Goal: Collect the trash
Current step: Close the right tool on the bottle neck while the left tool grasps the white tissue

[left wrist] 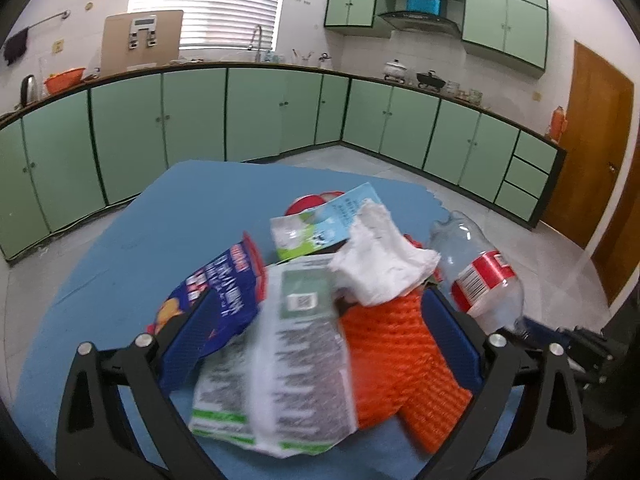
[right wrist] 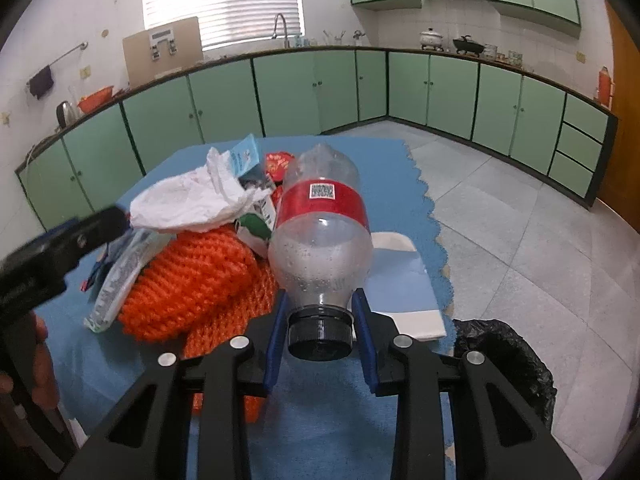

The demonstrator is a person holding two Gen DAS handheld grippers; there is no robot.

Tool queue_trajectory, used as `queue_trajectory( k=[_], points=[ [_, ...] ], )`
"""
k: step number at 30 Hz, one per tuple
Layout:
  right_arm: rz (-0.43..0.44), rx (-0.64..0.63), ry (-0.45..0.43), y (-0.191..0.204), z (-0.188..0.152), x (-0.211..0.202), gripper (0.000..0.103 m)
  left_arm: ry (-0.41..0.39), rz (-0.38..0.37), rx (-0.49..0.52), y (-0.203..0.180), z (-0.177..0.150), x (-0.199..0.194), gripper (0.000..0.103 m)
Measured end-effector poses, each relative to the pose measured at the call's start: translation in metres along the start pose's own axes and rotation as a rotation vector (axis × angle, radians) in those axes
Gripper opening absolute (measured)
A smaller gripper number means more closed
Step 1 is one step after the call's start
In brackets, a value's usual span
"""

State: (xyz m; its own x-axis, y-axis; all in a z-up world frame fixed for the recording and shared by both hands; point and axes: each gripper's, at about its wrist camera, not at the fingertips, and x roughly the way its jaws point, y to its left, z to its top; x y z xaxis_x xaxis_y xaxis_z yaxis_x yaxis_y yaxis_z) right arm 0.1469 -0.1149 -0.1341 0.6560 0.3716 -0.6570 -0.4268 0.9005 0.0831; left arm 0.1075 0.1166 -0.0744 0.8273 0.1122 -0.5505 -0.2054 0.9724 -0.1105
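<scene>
Plastic bottle (right wrist: pixel 320 216) pinched at its black cap by right gripper (right wrist: pixel 320 334), left gripper (left wrist: pixel 320 316) spread wide around heaped wrappers (left wrist: pixel 280 360), blue mat (left wrist: pixel 140 240) beneath.

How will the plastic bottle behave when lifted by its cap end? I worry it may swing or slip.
The plastic bottle looks empty apart from droplets inside, so it is probably light. Its thin clear wall may dent if squeezed. The right hand-held gripper flanks only the black cap, so the long body could pivot or droop; being round, it would likely roll if dropped on the blue mat.
</scene>
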Motion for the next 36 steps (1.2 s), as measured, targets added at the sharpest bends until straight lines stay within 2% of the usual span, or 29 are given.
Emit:
queue_trajectory(
  k=[3, 6, 12, 14, 20, 22, 24, 26, 31, 35, 36],
  points=[
    [0.037, 0.016, 0.026, -0.002, -0.003, 0.006, 0.032, 0.012, -0.001, 0.008, -0.004, 0.002, 0.010, 0.079],
    [0.062, 0.047, 0.041, -0.008, -0.007, 0.010, 0.032, 0.016, 0.002, 0.000, -0.005, 0.005, 0.016, 0.078],
    [0.060, 0.048, 0.025, -0.012, -0.007, 0.004, 0.032, 0.031, -0.016, -0.004, -0.007, 0.010, 0.024, 0.077],
    [0.059, 0.049, 0.028, -0.012, -0.007, 0.005, 0.032, 0.040, -0.029, -0.007, -0.009, 0.011, 0.030, 0.073],
    [0.063, 0.057, 0.032, -0.013, -0.005, 0.005, 0.032, 0.069, -0.065, -0.013, -0.013, 0.009, 0.044, 0.037],
    [0.058, 0.055, 0.030, -0.013, -0.005, 0.005, 0.032, 0.063, -0.074, -0.003, -0.017, 0.009, 0.044, 0.019],
    [0.056, 0.053, 0.030, -0.013, -0.005, 0.005, 0.032, 0.047, -0.081, 0.005, -0.021, 0.009, 0.042, 0.011],
    [0.055, 0.051, 0.030, -0.013, -0.005, 0.005, 0.032, 0.032, -0.084, 0.002, -0.021, 0.008, 0.039, 0.006],
    [0.044, 0.044, 0.028, -0.012, -0.005, 0.004, 0.032, -0.005, -0.061, -0.021, -0.017, 0.001, 0.022, 0.005],
    [0.034, 0.034, 0.044, -0.009, -0.006, 0.008, 0.033, 0.010, -0.044, -0.035, -0.013, -0.014, 0.011, 0.005],
    [0.032, 0.038, 0.048, -0.009, -0.006, 0.009, 0.037, 0.023, -0.046, -0.039, -0.012, -0.018, 0.011, 0.005]
  ],
)
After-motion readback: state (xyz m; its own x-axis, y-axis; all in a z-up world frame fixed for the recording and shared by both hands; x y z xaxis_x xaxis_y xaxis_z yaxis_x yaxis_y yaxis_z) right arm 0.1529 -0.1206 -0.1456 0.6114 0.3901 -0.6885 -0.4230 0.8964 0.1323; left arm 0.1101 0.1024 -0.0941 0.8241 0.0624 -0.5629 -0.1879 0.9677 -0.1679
